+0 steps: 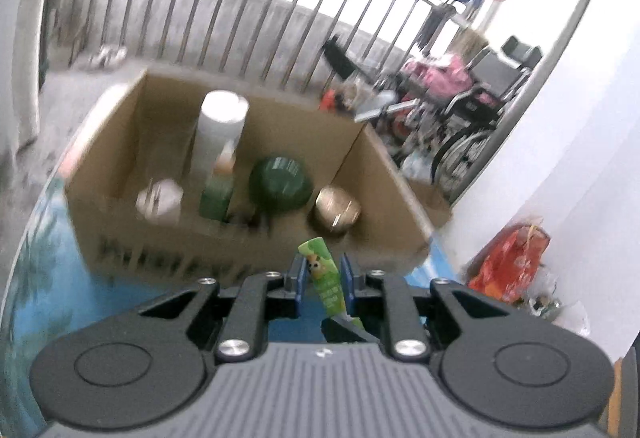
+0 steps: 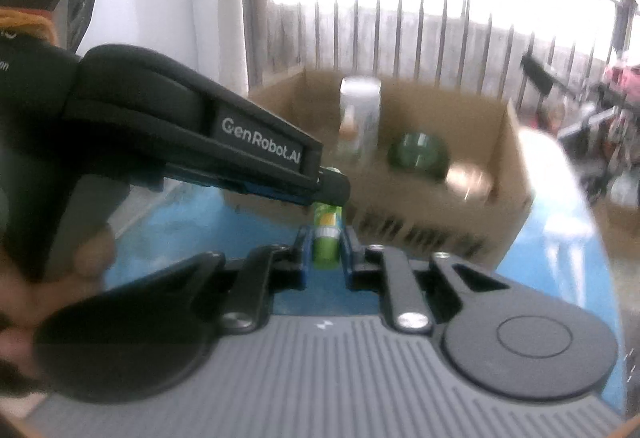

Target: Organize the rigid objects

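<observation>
A green tube [image 1: 330, 294] with a cartoon animal printed on it stands upright between the blue pads of my left gripper [image 1: 322, 266], which is shut on it. In the right wrist view the same green tube [image 2: 326, 254] sits between the pads of my right gripper [image 2: 326, 238], also shut on it. The left gripper [image 2: 334, 190] reaches in from the left and pinches the tube's upper end. Both hold it above the blue table [image 2: 260, 222], just short of an open cardboard box [image 1: 200, 246].
The box holds a tall white cylinder [image 1: 220, 126], a green bottle [image 1: 218, 190], a dark green bowl [image 1: 280, 186], a bronze round tin [image 1: 338, 208] and a white jar [image 1: 160, 200]. Behind it are a metal railing [image 1: 240, 18], a wheelchair [image 1: 472, 118] and a red bag [image 1: 508, 262].
</observation>
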The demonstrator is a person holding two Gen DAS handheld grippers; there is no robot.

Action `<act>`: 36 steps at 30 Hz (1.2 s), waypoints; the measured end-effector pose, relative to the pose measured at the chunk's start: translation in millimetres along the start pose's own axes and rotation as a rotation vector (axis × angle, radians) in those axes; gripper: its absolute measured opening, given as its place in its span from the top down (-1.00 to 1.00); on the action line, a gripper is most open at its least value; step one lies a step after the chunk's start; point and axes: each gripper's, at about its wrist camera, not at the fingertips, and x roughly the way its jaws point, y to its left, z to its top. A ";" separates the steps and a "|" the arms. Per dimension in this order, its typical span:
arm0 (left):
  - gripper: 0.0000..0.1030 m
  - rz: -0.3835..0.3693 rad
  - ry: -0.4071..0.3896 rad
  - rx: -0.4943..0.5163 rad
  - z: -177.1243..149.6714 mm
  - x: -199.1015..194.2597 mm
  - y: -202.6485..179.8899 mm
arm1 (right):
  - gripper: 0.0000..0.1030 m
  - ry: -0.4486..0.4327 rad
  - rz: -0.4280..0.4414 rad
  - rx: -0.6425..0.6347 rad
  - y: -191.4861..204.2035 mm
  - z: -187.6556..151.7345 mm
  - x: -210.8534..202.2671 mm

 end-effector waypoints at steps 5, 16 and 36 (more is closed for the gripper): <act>0.64 -0.025 -0.026 0.047 37.8 12.7 -19.3 | 0.74 -0.061 -0.033 -0.021 -19.4 35.8 -0.7; 0.67 -0.038 0.158 -0.008 65.3 117.0 2.7 | 0.73 0.104 0.046 0.170 -99.8 60.4 75.2; 0.26 -0.045 0.183 0.027 62.9 131.2 6.4 | 0.47 0.152 -0.027 0.108 -99.2 53.9 91.4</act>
